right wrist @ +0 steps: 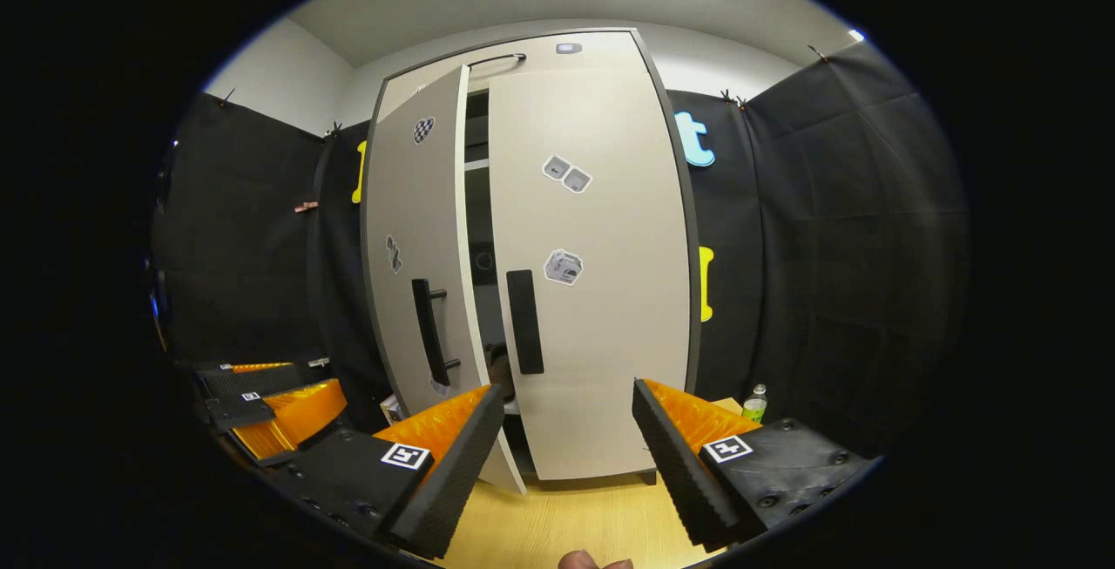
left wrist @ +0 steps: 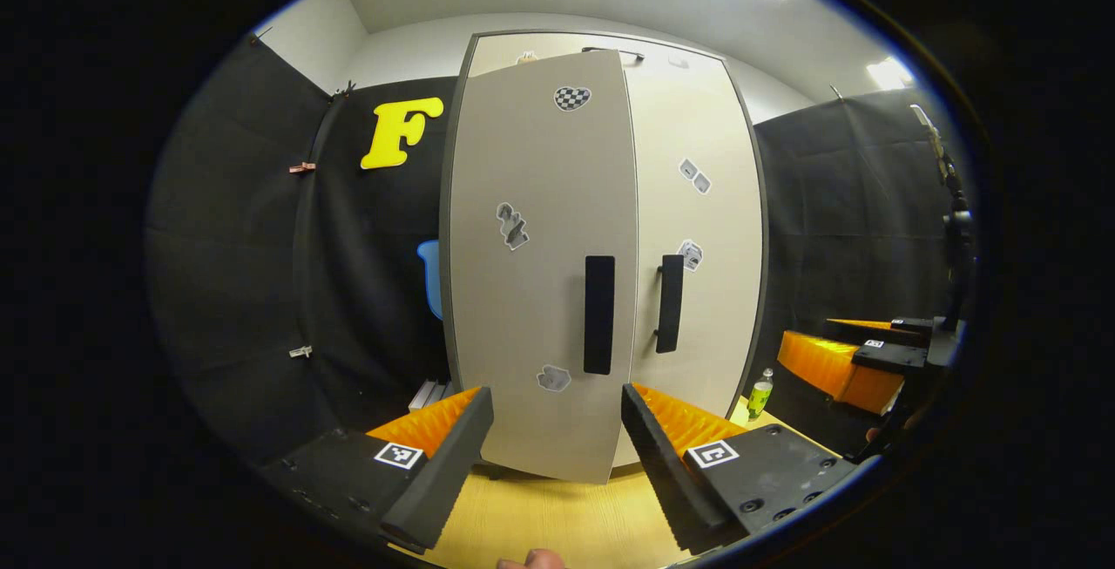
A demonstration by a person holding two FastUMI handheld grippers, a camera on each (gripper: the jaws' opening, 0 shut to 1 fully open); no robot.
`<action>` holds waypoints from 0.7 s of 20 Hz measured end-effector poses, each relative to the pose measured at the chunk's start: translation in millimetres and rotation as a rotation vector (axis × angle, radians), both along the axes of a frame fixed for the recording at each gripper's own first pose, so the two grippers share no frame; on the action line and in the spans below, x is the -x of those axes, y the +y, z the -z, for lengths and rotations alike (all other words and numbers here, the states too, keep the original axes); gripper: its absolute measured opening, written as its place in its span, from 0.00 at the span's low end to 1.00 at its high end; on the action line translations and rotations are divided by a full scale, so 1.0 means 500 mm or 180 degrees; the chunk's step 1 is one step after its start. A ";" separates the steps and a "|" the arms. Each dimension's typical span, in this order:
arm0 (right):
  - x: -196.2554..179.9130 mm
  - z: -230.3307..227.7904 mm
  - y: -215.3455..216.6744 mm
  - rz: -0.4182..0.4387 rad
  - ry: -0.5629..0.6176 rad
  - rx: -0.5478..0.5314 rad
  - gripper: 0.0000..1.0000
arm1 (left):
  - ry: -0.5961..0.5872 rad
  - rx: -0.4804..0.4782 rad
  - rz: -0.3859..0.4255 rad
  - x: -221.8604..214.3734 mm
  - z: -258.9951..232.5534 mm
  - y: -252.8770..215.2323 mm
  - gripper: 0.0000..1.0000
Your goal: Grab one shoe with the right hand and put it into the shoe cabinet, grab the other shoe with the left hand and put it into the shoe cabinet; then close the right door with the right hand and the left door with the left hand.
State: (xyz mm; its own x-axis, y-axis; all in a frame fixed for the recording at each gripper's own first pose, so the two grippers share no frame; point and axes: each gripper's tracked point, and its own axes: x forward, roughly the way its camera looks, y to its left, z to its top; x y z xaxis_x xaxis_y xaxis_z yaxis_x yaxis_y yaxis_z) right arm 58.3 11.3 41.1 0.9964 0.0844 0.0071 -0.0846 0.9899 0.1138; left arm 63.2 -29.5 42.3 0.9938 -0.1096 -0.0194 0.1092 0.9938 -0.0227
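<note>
The tall beige shoe cabinet (right wrist: 601,55) stands on the wooden floor, right door (right wrist: 592,290) shut, left door (right wrist: 418,273) ajar, each with a black handle.

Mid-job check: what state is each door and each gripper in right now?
Right door: closed or nearly closed.
Left door: ajar, a gap showing the cabinet's inside.
Left gripper: open, empty, facing the left door.
Right gripper: open, empty.
Bottle: upright beside the cabinet.
</note>
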 end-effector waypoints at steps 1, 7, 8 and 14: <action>0.000 0.002 0.000 0.0005 0.0006 0.0015 0.98 | -0.0016 0.0003 -0.0011 0.001 -0.005 0.003 0.94; 0.001 0.001 0.005 -0.0023 0.0010 0.0055 0.98 | -0.0065 -0.0016 -0.0106 0.000 -0.012 0.014 0.94; 0.002 0.001 0.008 -0.0027 0.0012 0.0064 0.98 | -0.0062 -0.0014 -0.0109 -0.001 -0.011 0.015 0.94; 0.002 0.004 0.003 -0.0001 0.0006 0.0199 0.98 | -0.0022 -0.0056 -0.0110 -0.003 0.001 0.013 0.94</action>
